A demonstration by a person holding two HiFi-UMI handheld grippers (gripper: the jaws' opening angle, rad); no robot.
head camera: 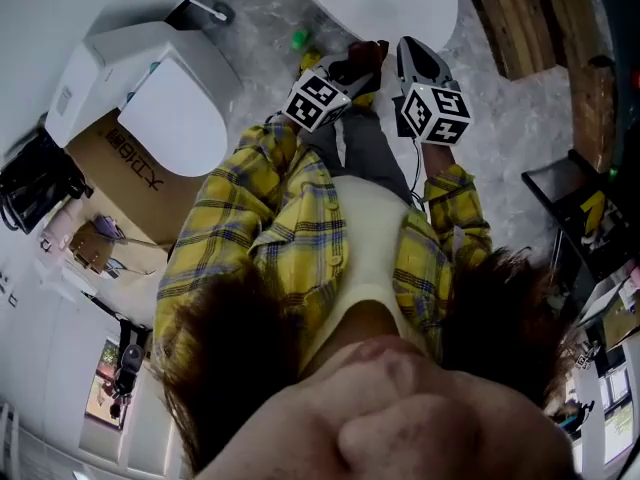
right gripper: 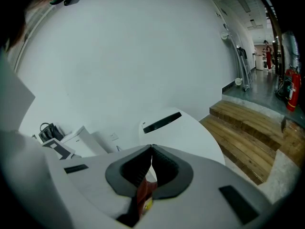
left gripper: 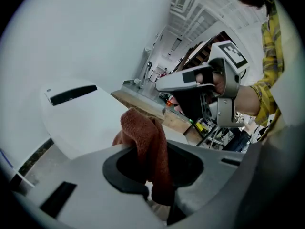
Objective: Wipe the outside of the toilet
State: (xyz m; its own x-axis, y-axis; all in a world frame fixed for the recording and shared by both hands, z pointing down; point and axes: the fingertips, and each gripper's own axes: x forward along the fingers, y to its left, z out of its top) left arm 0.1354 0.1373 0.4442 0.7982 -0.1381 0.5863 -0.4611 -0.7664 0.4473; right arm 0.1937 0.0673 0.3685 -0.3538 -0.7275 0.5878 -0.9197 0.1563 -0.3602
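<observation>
1. Toilet — white, lid down — stands on the grey floor just ahead of both grippers, beside wooden steps.
2. Left gripper pinches a rust-red cloth in its fingers; the right gripper has its fingers pressed together at the tips.
3. Second toilet sits on a cardboard box — well to the left.

Indoor light is even and rather dim, with soft shadows. The head view has heavy fisheye bending, and the person's hair is close up, dark and out of focus. Both gripper views have black rounded corners and edges that curve hard. The white wall and toilet look flat and pale, with no hard glare. The cloth is fairly sharp.
</observation>
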